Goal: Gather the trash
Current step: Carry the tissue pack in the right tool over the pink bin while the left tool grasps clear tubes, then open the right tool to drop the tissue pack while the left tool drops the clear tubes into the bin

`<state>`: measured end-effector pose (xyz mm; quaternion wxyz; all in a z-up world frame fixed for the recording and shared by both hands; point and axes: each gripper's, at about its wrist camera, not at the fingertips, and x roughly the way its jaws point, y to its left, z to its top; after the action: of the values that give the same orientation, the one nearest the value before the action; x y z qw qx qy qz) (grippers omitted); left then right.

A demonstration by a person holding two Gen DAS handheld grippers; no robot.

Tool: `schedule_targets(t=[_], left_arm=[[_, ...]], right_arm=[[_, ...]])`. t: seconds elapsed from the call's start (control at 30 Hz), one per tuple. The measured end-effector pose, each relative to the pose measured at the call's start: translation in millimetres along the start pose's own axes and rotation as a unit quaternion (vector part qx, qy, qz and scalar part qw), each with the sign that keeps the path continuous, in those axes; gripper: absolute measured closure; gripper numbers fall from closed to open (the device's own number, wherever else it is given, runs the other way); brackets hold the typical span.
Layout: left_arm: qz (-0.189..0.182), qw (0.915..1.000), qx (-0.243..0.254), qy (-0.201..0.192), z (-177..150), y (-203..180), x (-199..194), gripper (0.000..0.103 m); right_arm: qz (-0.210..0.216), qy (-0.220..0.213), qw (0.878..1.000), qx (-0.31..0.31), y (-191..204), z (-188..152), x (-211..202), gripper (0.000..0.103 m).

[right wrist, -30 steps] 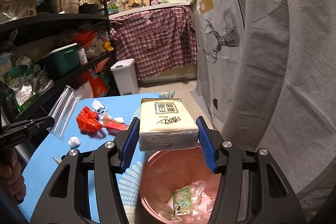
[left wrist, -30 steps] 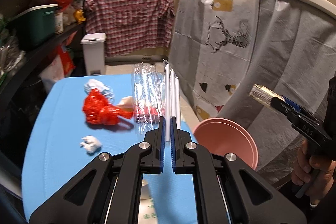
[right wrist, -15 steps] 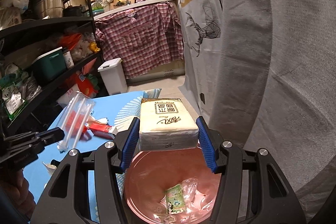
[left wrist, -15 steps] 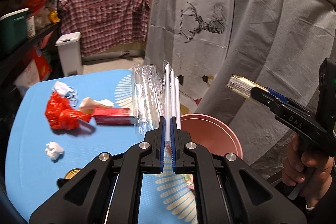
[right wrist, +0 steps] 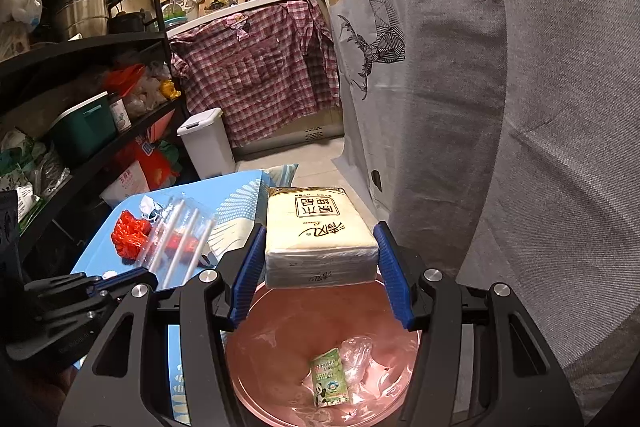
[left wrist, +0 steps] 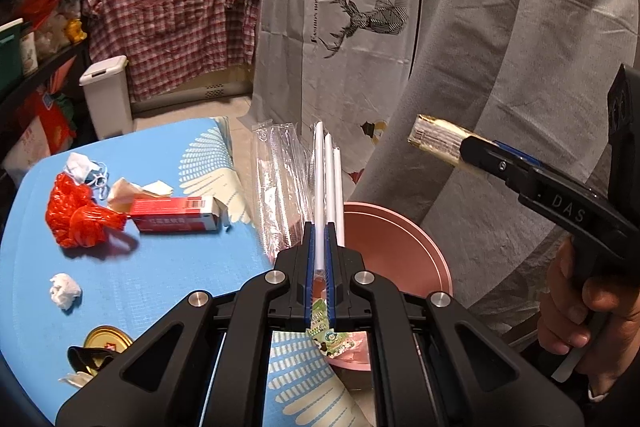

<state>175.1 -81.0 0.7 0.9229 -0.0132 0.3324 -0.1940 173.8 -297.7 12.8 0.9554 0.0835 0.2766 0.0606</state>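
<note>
Three white straws (left wrist: 329,183); clear wrap

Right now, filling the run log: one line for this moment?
left gripper: shut on straw pack | right gripper: shut on tissue pack above pink basin

I see the basin (right wrist: 256,367) just right of the surface (left wrist: 160,287), a carton (right wrist: 330,379) in it, the tissue pack (right wrist: 320,239) above it.
</note>
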Motion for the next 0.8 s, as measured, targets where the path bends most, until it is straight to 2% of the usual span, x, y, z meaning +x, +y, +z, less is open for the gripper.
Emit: schedule_targets(t=[0.8], left_arm=[[-0.011,0.9999,0.008,0.009,-0.5,-9.5,13.6,0.098]], right_arm=[[-0.003,0.002,1.000,0.002,-3.2,0.7,5.2,0.048]])
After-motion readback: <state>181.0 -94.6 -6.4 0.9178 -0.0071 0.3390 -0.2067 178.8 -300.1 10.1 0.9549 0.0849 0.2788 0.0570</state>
